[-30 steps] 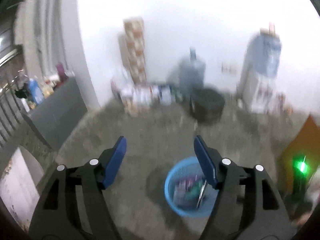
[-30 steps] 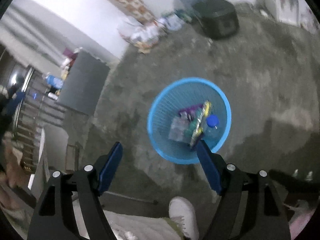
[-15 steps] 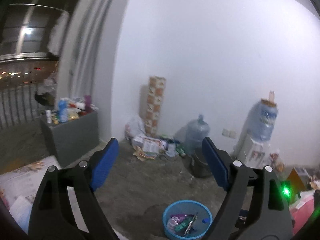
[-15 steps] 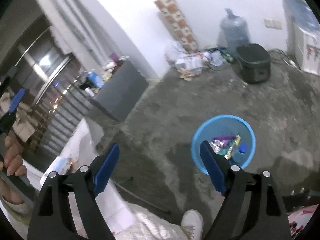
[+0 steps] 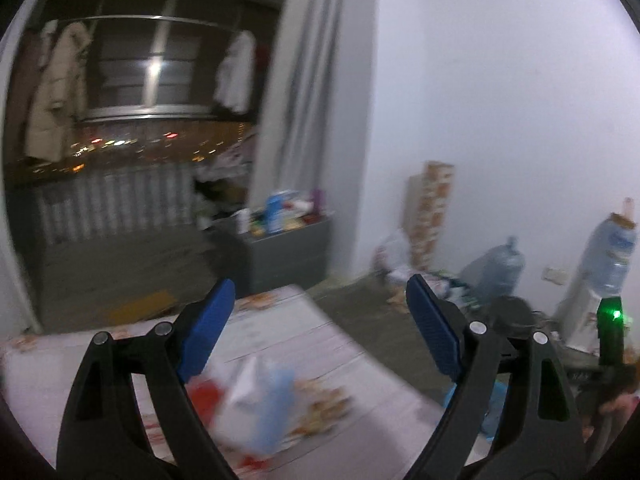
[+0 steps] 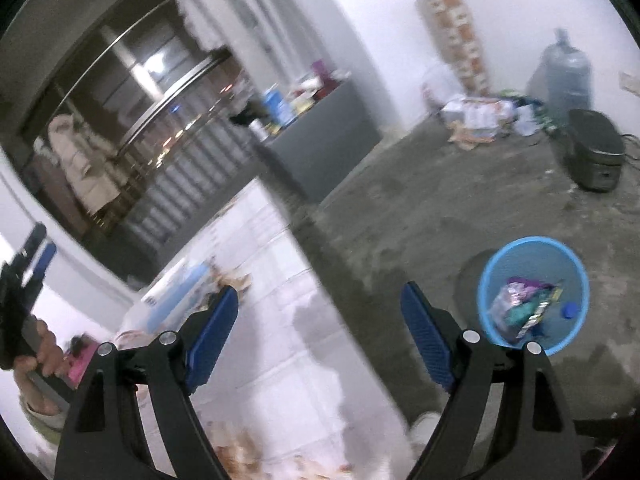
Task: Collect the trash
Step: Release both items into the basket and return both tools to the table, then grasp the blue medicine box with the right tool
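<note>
My left gripper (image 5: pixel 320 320) is open above a white patterned table (image 5: pixel 304 332), with nothing between its blue pads. Blurred trash lies just below it: a white-and-blue wrapper (image 5: pixel 256 408) beside a red piece (image 5: pixel 204 396). A sliver of the blue basket (image 5: pixel 498 394) shows behind the right finger. In the right wrist view my right gripper (image 6: pixel 320 316) stands open and empty over the table's edge (image 6: pixel 280 280). On the floor to its right, the blue basket (image 6: pixel 532 241) holds wrappers and a blue-capped bottle. A hand (image 6: pixel 44 352) holds the left gripper (image 6: pixel 28 256) at the far left.
A grey cabinet (image 5: pixel 288 248) topped with bottles stands by the balcony rail. Along the white wall are a box stack (image 6: pixel 456 28), a water jug (image 6: pixel 568 72), litter (image 6: pixel 476 114) and a black cooker (image 6: pixel 596 152). A white shoe (image 6: pixel 424 424) is below the table edge.
Both views have swung up and left, away from the basket and onto the table. The basket has slid to the right edge, trash on the table has come into sight, and the jaws stand slightly wider.
</note>
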